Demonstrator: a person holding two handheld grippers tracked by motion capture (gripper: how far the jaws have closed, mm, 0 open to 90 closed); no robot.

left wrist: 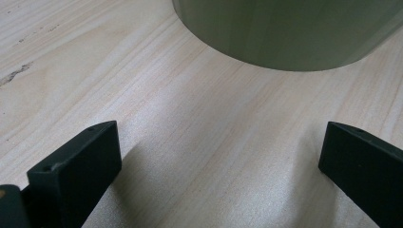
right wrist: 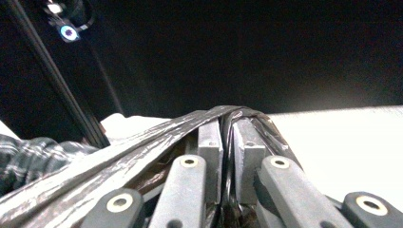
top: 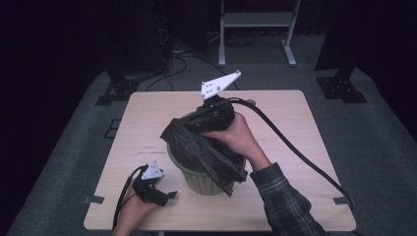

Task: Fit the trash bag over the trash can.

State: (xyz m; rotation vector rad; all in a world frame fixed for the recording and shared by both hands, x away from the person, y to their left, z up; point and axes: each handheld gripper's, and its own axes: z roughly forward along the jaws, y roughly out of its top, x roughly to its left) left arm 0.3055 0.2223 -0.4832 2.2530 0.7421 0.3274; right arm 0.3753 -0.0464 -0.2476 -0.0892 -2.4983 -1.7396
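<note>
Right gripper (top: 196, 123) clamped on bin bag; left gripper (top: 167, 195) idle and wide.

Right jaws stood nearly together, pinching a fold of the black bag (right wrist: 142, 137), a thin, glossy, crinkled film, above the bin (top: 196, 179). The bag (top: 206, 152) draped over the rim of the round, pale green, smooth-walled bin at mid-table (top: 147, 118). Left jaws gaped, gripping nothing, resting low on pale wood grain just beside the bin's base (left wrist: 285, 33).

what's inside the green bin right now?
A black bag drapes over the green bin, covering its mouth. The right gripper pinches the bag's edge between shut jaws above the far rim. The bin's inside is hidden by the bag, so any contents cannot be told.
</note>
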